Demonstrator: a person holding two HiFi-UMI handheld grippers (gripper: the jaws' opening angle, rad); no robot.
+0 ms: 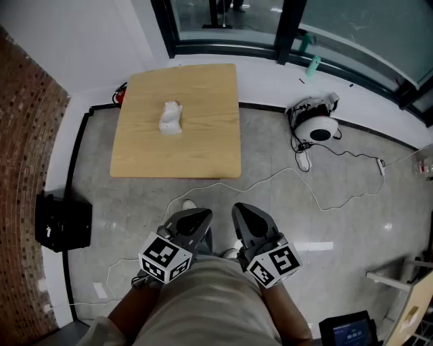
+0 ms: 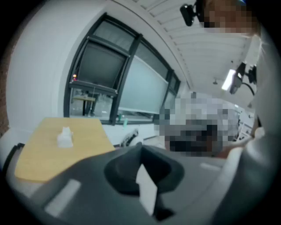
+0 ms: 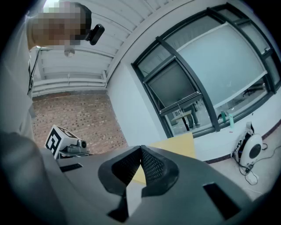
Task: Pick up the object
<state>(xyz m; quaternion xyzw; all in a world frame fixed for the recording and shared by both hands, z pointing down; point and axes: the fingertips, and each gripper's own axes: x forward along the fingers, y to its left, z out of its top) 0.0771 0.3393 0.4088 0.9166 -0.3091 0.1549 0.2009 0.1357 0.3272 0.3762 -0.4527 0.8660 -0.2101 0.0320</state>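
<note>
A small white object (image 1: 171,117) lies near the middle of a light wooden table (image 1: 203,149); in the left gripper view the same white object (image 2: 66,137) rests on the table (image 2: 39,158) far ahead at the left. My left gripper (image 1: 193,217) and right gripper (image 1: 247,217) hang side by side close to my body, well short of the table. Both are shut with nothing between the jaws. The right gripper view shows only a corner of the table (image 3: 178,145) past its closed jaws.
A brick wall (image 1: 24,169) runs along the left, with a black box (image 1: 62,221) on the floor beside it. A white cable (image 1: 284,177) trails across the floor to a round white device (image 1: 318,127). Windows (image 1: 284,20) line the far wall.
</note>
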